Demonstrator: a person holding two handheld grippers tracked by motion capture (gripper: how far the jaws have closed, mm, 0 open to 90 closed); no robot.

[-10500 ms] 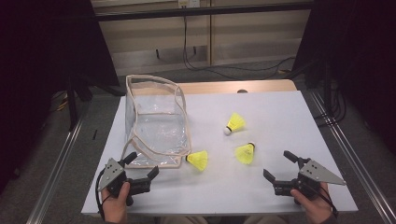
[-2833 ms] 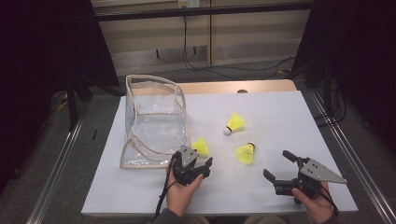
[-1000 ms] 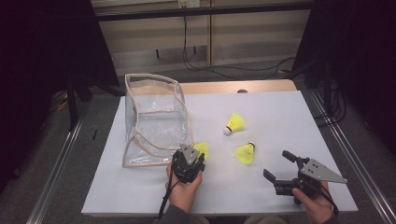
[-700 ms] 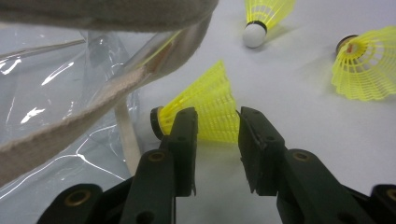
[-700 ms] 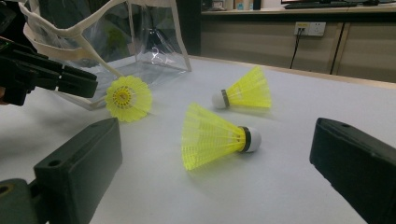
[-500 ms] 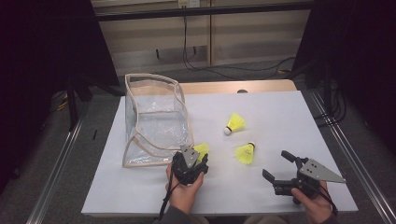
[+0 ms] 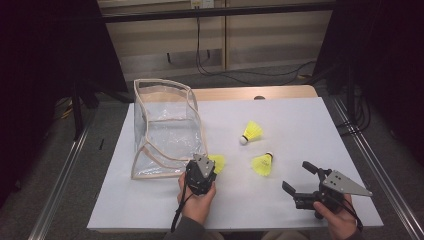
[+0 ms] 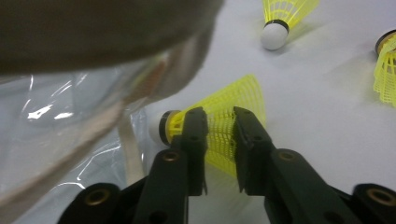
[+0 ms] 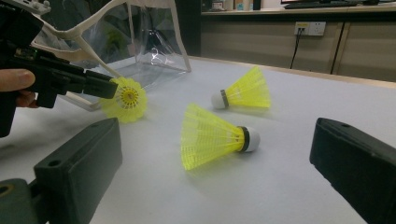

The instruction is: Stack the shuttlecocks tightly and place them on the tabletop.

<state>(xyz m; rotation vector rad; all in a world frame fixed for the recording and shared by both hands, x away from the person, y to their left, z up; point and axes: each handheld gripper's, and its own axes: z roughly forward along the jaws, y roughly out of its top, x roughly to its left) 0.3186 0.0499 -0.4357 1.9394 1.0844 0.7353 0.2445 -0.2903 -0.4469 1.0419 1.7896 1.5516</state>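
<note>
Tongs in the person's left hand (image 7: 202, 172) have just been closing, and the left gripper view shows their two black jaws pinching the mesh skirt of a yellow shuttlecock (image 8: 219, 119) from both sides, just behind its cork. That shuttlecock lies on the white counter (image 7: 300, 125) right against the front lip of the clear plastic bag (image 7: 165, 125), which stands open toward the counter's left edge. From the right gripper view the skirt looks squeezed by the jaw tips, though I cannot say for sure whether the bird has left the surface yet.

Right tongs (image 7: 300, 181) rest near the counter's front right corner, jaws spread wide with nothing between them. Two more shuttlecocks wait on bare counter: one (image 7: 251, 132) near the middle, cork pointing toward the person, and another (image 7: 262, 164) closer to the front, between the two hands.

As I read it, the work is loading shuttlecocks into the bag, and the step in hand is the pickup of the first one. Next, the left hand needs to lift while holding the pinch, carry the bird over the bag's beige-trimmed rim (image 7: 162, 85), and let go above the opening. A light grip matters, since the mesh flexes easily; the rim stands tall and floppy, so the lift should clear it well before the jaws part. The right tongs sit handy for the nearest bird.
</note>
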